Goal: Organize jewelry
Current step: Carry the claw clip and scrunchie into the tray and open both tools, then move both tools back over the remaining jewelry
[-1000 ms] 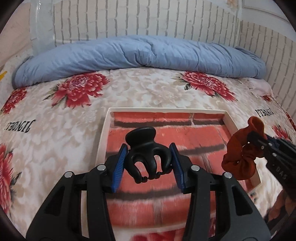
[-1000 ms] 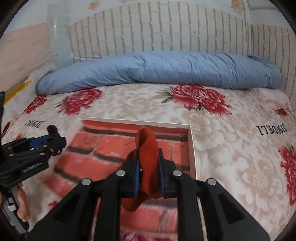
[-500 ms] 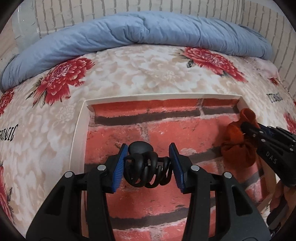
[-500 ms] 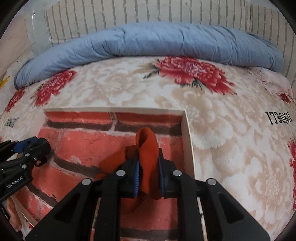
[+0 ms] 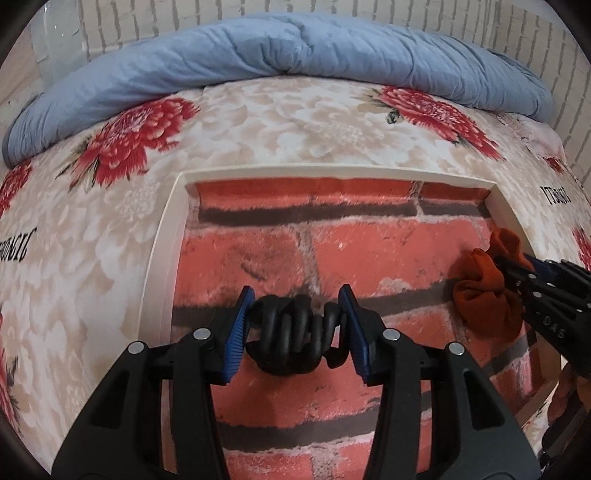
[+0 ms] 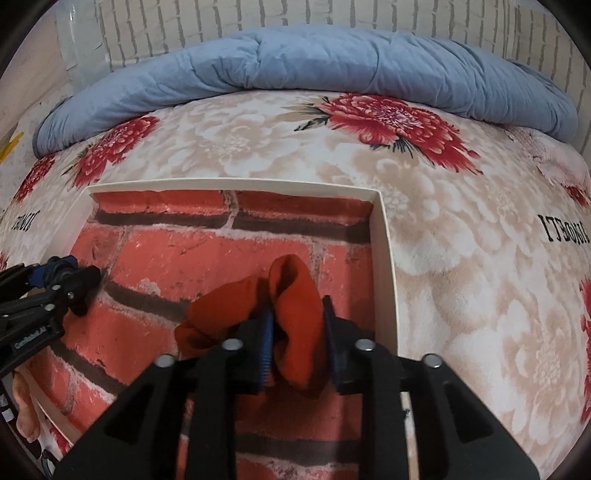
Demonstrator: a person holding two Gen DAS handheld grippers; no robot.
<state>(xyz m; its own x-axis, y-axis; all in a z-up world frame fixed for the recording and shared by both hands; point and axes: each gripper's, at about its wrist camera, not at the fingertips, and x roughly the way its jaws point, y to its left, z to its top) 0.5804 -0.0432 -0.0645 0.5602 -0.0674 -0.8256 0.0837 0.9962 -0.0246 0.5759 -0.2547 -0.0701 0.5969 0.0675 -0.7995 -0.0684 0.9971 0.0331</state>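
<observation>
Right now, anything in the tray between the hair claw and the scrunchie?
Nothing: in the left wrist view only bare brick-print tray floor separates the black plastic hair claw from the rust-orange fabric scrunchie.

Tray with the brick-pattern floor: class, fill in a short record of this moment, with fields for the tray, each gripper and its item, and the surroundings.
Tray: white-rimmed tray, brick-print floor, lying on floral bedspread
Left gripper: shut on black claw clip, low over tray floor
Right gripper: shut on rust scrunchie, near tray's right wall
Background: blue duvet, white brick-pattern wall
</observation>
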